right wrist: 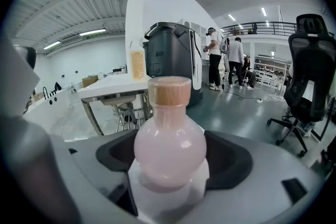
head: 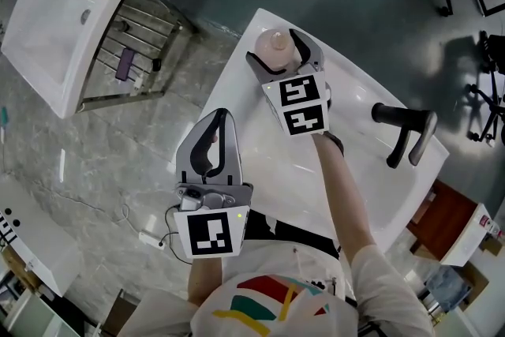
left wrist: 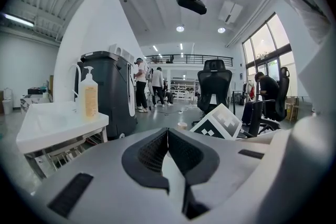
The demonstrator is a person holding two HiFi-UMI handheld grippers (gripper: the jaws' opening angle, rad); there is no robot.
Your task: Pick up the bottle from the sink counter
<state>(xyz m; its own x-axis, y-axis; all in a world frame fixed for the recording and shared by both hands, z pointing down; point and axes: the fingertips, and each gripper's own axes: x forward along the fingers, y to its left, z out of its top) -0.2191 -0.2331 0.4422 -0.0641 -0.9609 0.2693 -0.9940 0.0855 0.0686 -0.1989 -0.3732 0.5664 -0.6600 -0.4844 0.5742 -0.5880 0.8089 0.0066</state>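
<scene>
Right gripper (head: 273,46) clamps the bottle (right wrist: 169,149).
The bottle stands between its pads; left gripper (left wrist: 167,132) is closed, empty, over the worktop (head: 260,162) edge.

Black faucet (head: 402,117) well apart from bottle (head: 274,47)

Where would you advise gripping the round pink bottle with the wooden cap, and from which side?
Grip the round pink bottle across its bulbous belly, coming level from the side: it stands upright, and the narrow neck under the wooden cap offers less hold. The right gripper holds it so.
</scene>
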